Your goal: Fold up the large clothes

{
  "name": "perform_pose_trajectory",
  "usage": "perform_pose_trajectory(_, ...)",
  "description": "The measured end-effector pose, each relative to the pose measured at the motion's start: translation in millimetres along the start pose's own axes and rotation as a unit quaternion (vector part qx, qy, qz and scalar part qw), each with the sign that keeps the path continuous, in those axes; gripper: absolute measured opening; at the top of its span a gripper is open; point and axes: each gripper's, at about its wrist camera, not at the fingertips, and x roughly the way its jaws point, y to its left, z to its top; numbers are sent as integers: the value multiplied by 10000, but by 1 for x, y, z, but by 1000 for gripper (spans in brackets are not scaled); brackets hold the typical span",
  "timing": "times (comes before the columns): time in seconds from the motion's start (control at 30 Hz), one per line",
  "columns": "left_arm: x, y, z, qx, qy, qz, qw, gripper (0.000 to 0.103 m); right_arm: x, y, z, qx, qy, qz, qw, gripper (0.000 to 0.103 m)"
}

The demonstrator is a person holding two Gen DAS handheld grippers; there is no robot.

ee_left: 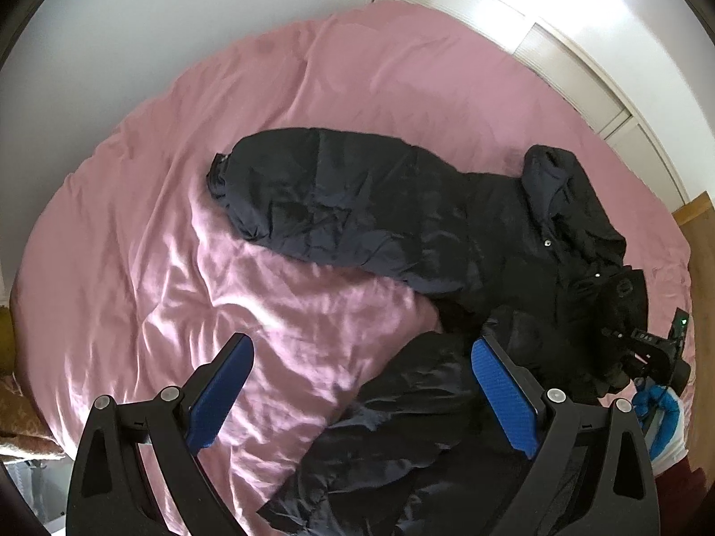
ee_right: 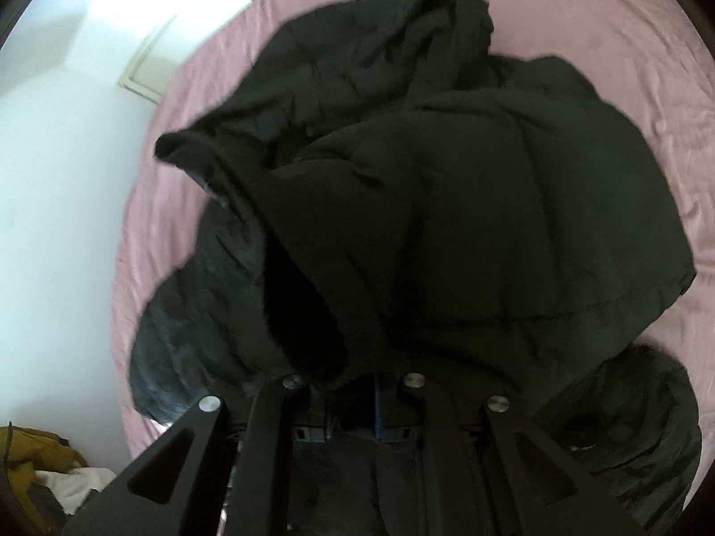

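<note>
Black jacket point(ee_left: 402, 223) lies lengthwise across the pink bed point(ee_left: 178, 201).
Left wrist view: left gripper point(ee_left: 362, 384) wide, empty, nearest a loose sleeve point(ee_left: 393, 446). Right wrist view: right gripper point(ee_right: 353, 406) narrow, clamping the jacket's edge, fabric ahead.

black jacket point(ee_left: 402, 223) | pink bedsheet point(ee_left: 223, 178) | blue textured pads point(ee_left: 505, 397) | white wall point(ee_left: 134, 22)

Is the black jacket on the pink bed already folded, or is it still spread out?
Not folded. The black jacket sprawls crumpled across the pink bed, one sleeve stretched out sideways.
</note>
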Motion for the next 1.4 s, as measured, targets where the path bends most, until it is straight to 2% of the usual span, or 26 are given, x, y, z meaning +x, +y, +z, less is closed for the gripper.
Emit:
perform_pose_trajectory(0.23,8,-5,-6,54,72,155,9998,97,29,13,-24,-529,254,-300,9978,15)
perform_pose_trajectory(0.37,9,-19,-16,74,90,267,9996,97,49,14,-31,-785,358,-326,9957,15)
perform_pose_trajectory(0.47,6,-35,-26,149,136,313,9993,97,65,13,-37,-948,475,-526,9930,16)
perform_pose_trajectory(0.53,5,-48,-33,257,146,403,9987,97,70,12,-40,-1054,515,-567,9915,23)
perform_pose_trajectory(0.6,5,-58,-37,263,143,423,9987,97,70,15,-43,-1221,557,-489,9897,47)
perform_pose_trajectory(0.63,5,-63,-38,247,138,425,9987,97,70,18,-45,-1314,578,-463,9886,55)
perform_pose_trajectory(0.7,5,-76,-41,239,106,439,9987,97,67,27,-50,-1628,614,-428,9838,59)
perform_pose_trajectory(0.83,3,-105,-45,322,-45,443,9985,97,51,41,-59,-2065,667,-93,9761,66)
perform_pose_trajectory(0.93,1,-126,-48,393,-225,478,9978,97,32,49,-63,-2380,618,227,9690,68)
perform_pose_trajectory(1.07,5,-153,-51,531,-329,500,9968,97,-7,47,-65,-2885,298,415,9561,68)
perform_pose_trajectory(1.13,13,-168,-52,642,-218,404,9969,97,-26,34,-59,-2937,86,384,9551,70)
perform_pose_trajectory(1.23,26,-194,-56,848,-144,333,9957,97,-50,1,-42,-2779,-202,196,9602,73)
perform_pose_trajectory(1.4,54,-238,-57,1055,-68,98,9943,97,-80,-60,-14,-2473,-650,-284,9664,75)
